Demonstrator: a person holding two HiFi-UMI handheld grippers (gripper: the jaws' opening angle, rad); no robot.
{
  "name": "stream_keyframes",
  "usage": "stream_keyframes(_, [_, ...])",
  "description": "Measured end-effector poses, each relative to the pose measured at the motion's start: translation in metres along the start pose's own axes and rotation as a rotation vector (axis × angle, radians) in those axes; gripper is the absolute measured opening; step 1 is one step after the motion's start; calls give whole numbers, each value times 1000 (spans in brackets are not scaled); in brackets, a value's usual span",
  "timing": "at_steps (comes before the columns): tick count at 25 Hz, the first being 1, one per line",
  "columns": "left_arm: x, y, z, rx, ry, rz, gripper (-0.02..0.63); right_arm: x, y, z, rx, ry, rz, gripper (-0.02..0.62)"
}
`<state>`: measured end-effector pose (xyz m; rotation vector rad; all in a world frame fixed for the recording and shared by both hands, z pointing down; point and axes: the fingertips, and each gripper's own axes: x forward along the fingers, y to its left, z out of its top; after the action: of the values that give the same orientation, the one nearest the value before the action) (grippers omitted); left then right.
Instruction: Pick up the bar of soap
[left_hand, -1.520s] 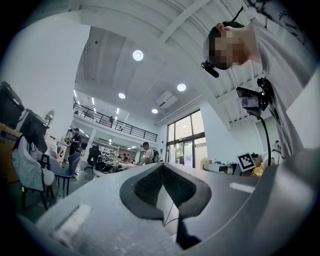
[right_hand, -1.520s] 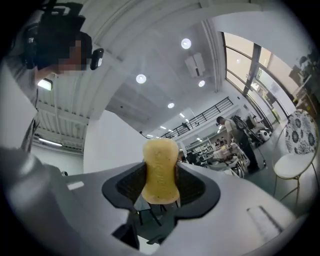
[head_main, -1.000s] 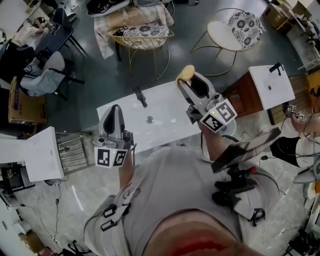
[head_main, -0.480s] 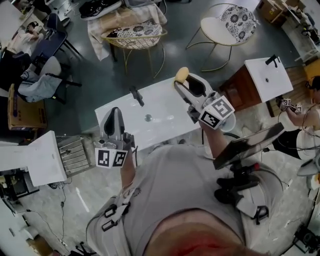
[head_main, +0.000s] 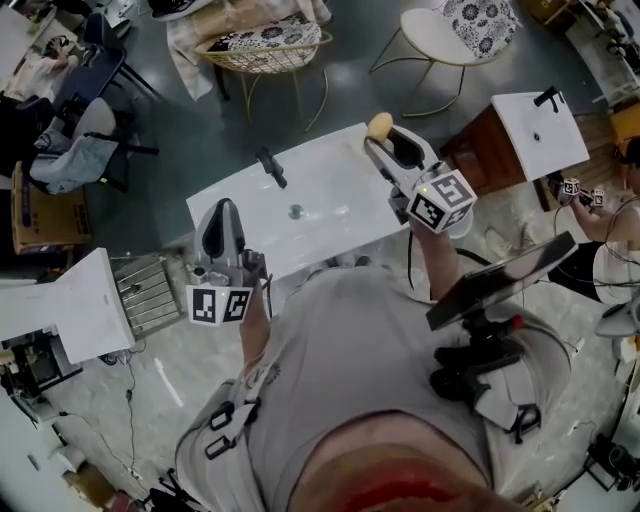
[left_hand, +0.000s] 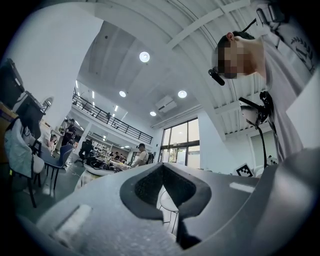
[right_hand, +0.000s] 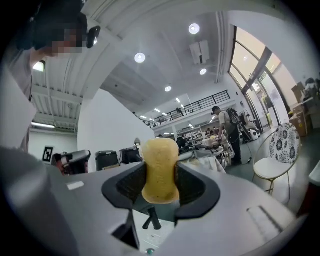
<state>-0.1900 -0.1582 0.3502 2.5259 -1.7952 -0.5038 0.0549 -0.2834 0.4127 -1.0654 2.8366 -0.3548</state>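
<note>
Two grippers are in our hands. Nearest us, our left gripper (head_main: 222, 208) hangs at the near edge of the white sink top (head_main: 330, 190), its jaws drawn together. Our right gripper (head_main: 381, 140) clamps the yellow bar of soap (right_hand: 160, 170) upright between its pads, held in the air by the top's far right corner. The basin shows a drain (head_main: 295, 211) and a dark faucet (head_main: 268, 165) beyond. Farther off, a wicker chair (head_main: 250, 62) cradles a patterned cushion (head_main: 262, 33).
</note>
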Motion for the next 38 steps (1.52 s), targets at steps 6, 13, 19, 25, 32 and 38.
stream_keyframes(6, [-24, 9, -3, -1, 13, 42, -2, -2, -24, -65, 100, 226, -64, 183])
stream_keyframes(13, [-37, 22, -4, 5, 15, 84, -2, -27, -78, -172, 295, 432, -179, 183])
stream_keyframes(19, [-45, 31, -9, 4, 35, 99, -2, -56, -111, -255, 286, 631, -289, 183])
stream_keyframes(25, [-42, 34, -23, -9, 63, 88, -2, -78, -139, -366, 276, 937, -354, 183])
stream_keyframes(32, [-43, 30, -27, -9, 85, 83, -2, -98, -147, -424, 231, 1113, -420, 183])
stream_keyframes(38, [-38, 33, -34, -23, 95, 70, -2, -90, -149, -426, 198, 1131, -455, 184])
